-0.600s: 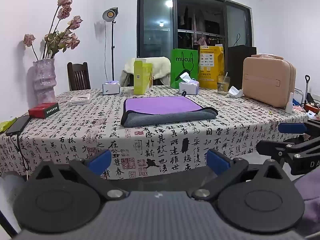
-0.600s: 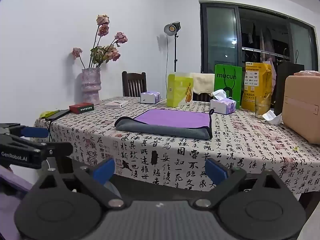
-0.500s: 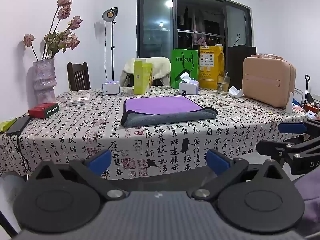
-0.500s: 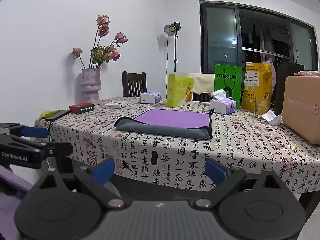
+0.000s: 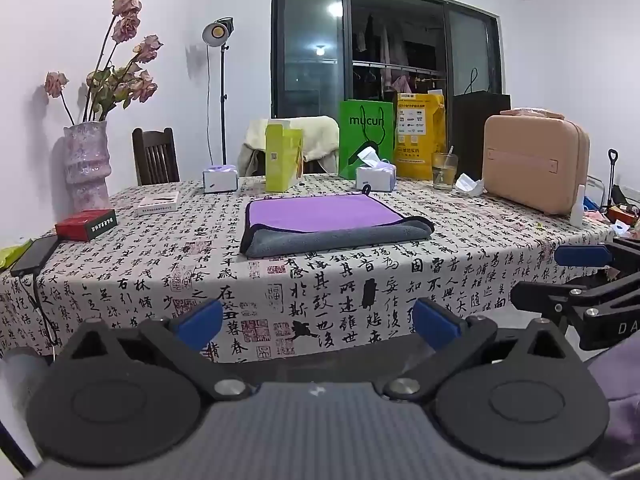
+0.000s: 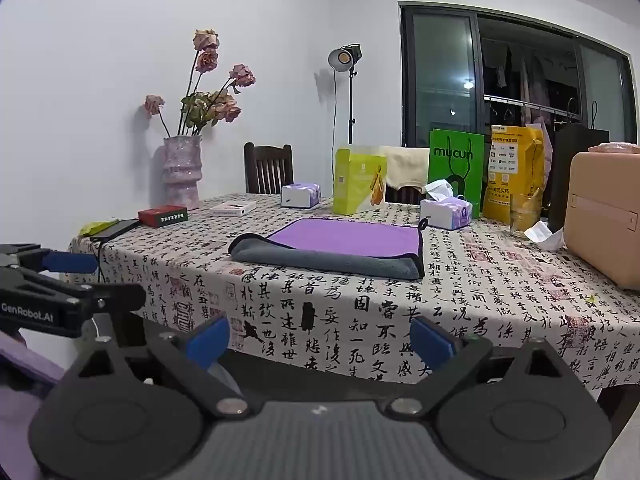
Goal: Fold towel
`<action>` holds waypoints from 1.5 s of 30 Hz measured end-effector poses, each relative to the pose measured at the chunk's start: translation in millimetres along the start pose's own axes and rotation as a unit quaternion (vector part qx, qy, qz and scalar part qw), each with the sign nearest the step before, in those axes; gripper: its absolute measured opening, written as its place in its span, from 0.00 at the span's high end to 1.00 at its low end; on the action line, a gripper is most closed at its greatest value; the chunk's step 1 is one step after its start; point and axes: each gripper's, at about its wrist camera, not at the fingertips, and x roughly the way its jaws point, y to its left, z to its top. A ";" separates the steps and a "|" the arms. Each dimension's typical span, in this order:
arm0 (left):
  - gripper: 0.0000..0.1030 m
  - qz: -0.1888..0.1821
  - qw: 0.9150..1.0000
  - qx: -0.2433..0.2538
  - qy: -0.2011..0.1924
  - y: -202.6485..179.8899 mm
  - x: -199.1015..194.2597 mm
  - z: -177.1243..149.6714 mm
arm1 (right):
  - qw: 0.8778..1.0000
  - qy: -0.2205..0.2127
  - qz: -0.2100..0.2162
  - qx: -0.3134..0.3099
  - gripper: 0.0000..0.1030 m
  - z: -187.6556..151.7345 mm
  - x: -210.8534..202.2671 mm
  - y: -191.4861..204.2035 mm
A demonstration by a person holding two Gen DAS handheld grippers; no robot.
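A purple towel (image 5: 324,213) with a grey underside lies folded on the table, its grey fold facing the front edge; it also shows in the right wrist view (image 6: 340,240). My left gripper (image 5: 318,322) is open and empty, held back off the table's front edge, well short of the towel. My right gripper (image 6: 320,338) is open and empty too, at the same distance. The right gripper's fingers (image 5: 582,256) show at the right edge of the left wrist view; the left gripper's fingers (image 6: 66,262) show at the left of the right wrist view.
The table (image 5: 160,276) has a calligraphy-print cloth. On it stand a vase of dried roses (image 5: 86,160), a red box (image 5: 86,224), a phone (image 5: 34,256), tissue boxes (image 5: 376,176), a yellow-green carton (image 5: 282,164), bags, a glass (image 5: 444,170) and a pink case (image 5: 534,168).
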 end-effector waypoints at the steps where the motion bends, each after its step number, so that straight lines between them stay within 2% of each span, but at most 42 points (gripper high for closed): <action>1: 0.00 0.000 1.000 0.000 -0.001 -0.1 -0.4 -0.4 | 1.000 0.000 0.000 0.000 0.06 0.8 0.5 -2.0; 45: 0.00 0.000 1.000 0.001 -0.002 0.9 -1.6 1.5 | 1.000 0.005 0.005 0.003 0.06 -0.9 2.4 -1.5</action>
